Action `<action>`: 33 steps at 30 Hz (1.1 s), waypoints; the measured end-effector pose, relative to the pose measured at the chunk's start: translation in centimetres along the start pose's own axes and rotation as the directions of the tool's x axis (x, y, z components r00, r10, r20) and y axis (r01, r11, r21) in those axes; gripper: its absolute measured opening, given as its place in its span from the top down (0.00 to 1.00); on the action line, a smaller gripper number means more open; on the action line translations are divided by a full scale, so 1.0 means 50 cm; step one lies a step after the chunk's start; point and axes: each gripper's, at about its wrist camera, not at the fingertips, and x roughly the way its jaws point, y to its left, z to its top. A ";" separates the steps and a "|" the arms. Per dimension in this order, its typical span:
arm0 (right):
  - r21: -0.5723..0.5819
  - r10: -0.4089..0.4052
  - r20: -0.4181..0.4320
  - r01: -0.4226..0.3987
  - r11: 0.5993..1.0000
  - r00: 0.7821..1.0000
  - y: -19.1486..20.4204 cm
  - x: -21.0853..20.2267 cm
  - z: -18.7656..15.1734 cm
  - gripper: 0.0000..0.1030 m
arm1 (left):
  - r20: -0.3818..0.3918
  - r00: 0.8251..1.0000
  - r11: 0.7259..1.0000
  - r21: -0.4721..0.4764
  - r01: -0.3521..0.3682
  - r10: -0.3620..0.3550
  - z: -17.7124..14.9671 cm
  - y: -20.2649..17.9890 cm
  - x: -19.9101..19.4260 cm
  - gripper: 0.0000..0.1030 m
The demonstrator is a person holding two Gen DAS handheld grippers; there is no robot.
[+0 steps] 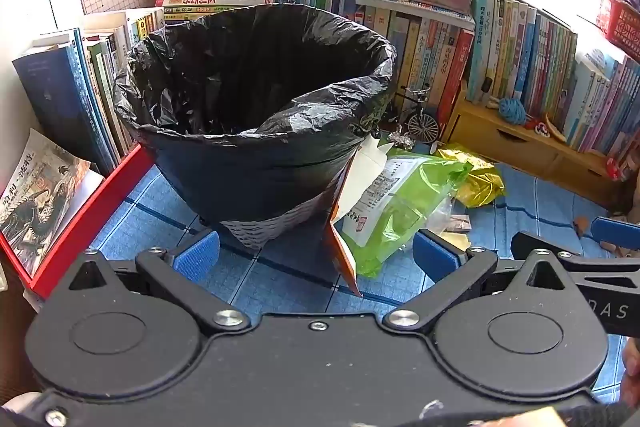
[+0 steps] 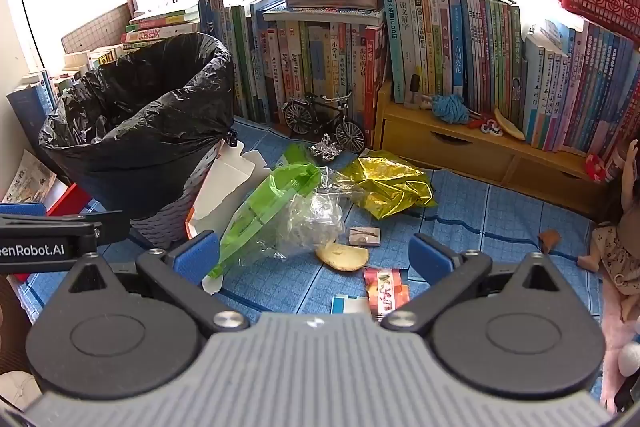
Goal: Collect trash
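left gripper (image 1: 316,251) and right gripper (image 2: 316,251) both hung with jaws spread wide, nothing between. trash bin (image 2: 140,131), black-lined, stood at left on blue mat (image 2: 480,227). white carton (image 2: 224,187) leaned against bin. green bag (image 2: 276,203), clear wrap (image 2: 316,223), gold foil (image 2: 384,187), chip (image 2: 344,257), red wrapper (image 2: 384,287) littered mat beside bin. model bicycle (image 2: 324,119) and book row (image 2: 440,39) closed off far edge; open mat lay right of litter.

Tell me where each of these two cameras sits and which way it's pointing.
Left wrist: on the left gripper, angled down at the black-lined woven bin; its open blue-padded fingers show.
Right wrist: on the right gripper, angled down at the crinkled yellow foil wrapper; open fingers show, left gripper at the edge.
Shared: bin, green plastic bag, blue mat, books.
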 end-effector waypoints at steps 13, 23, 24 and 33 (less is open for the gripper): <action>-0.014 0.004 -0.014 -0.005 1.000 1.000 0.007 0.015 0.010 0.00 | -0.015 1.000 1.000 -0.001 0.003 -0.003 -0.008 0.003 0.011 0.00; -0.022 0.001 -0.019 -0.002 1.000 1.000 0.004 0.016 0.009 0.00 | -0.027 1.000 1.000 -0.006 0.000 0.000 -0.007 0.000 0.018 0.00; -0.023 0.001 -0.020 -0.002 1.000 1.000 0.004 0.018 0.008 0.00 | -0.027 1.000 1.000 -0.006 0.000 0.000 -0.007 0.001 0.017 0.00; -0.023 -0.001 -0.027 0.001 1.000 1.000 0.001 0.021 0.007 0.00 | -0.033 0.999 1.000 -0.009 0.008 -0.009 -0.013 -0.001 0.024 0.00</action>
